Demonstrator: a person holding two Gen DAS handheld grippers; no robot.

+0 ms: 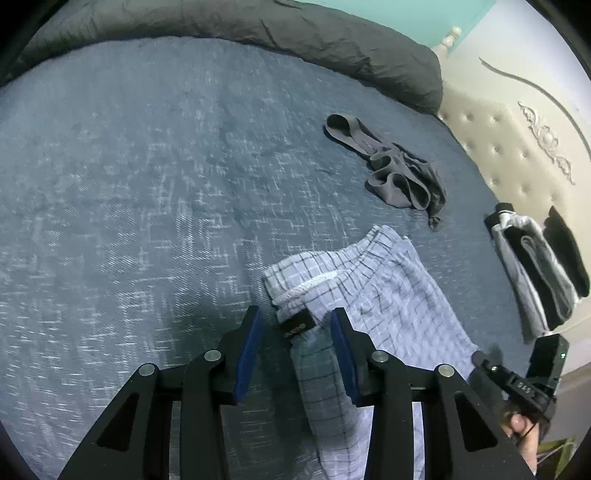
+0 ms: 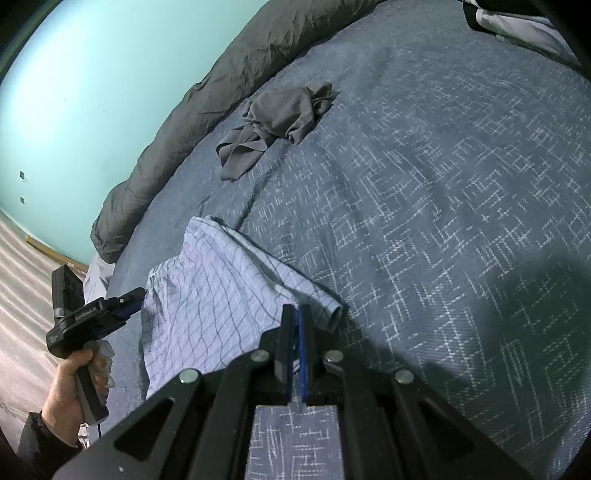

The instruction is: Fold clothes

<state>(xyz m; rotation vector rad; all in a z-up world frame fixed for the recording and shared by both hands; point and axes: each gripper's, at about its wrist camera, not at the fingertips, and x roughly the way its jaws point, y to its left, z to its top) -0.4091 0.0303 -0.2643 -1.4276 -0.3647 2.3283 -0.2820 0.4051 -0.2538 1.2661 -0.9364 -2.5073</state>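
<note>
The left gripper (image 1: 297, 328) is standing partly open astride the plaid shorts' (image 1: 373, 280) waistband, its pads not pressing it. The right gripper (image 2: 295, 314) is pinching the shorts' hem, jaws closed tight. The shorts are lying on the blue bedspread (image 1: 147, 184).

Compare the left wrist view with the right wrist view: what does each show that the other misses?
Only the left wrist view shows the cream tufted headboard, a fuller look at the folded stack of black and grey clothes, and the open left tool straddling a fold of the checked shorts.

Only the right wrist view shows the striped floor and the shut right tool at the shorts' edge; whether it pinches cloth I cannot tell.

Both show the blue bedspread, the dark duvet, the crumpled grey garment and the turquoise wall.
</note>
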